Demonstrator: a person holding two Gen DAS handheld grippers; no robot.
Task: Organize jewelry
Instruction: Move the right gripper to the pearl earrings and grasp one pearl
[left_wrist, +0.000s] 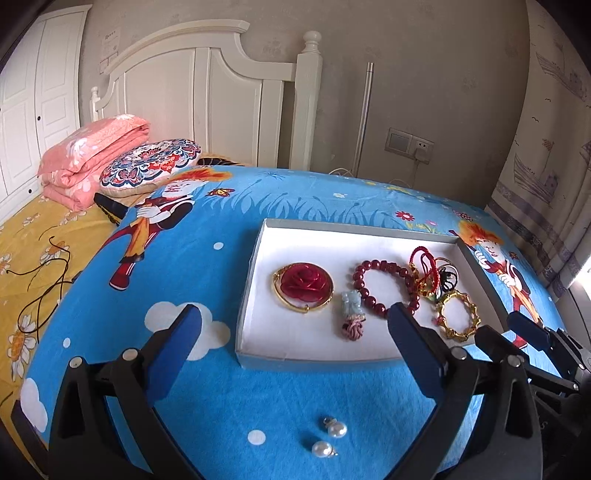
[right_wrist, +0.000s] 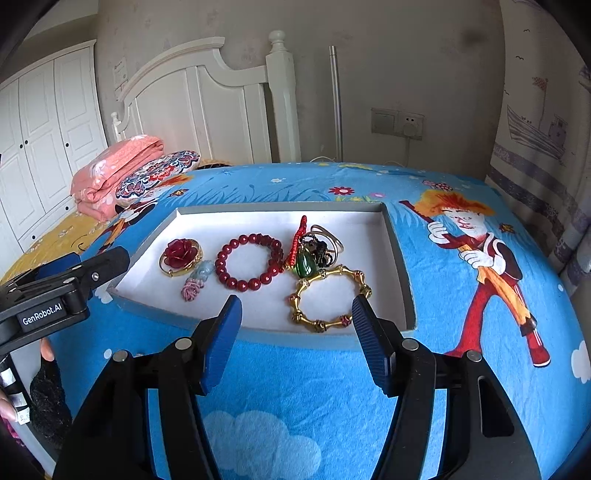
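A shallow white tray lies on the blue cartoon bedsheet. It holds a red rose brooch, a jade pendant with a pink knot, a red bead bracelet, a tangle of red cord and rings and a gold bracelet. Two pearl earrings rest on the sheet in front of the tray, low between my left gripper's arms. My left gripper is open wide and empty. My right gripper is open at the tray's near edge, just short of the gold bracelet, holding nothing.
A folded pink quilt and a patterned cushion lie by the white headboard. A thin black cord trails on the yellow sheet at the left. Curtains hang on the right. A hand shows low left.
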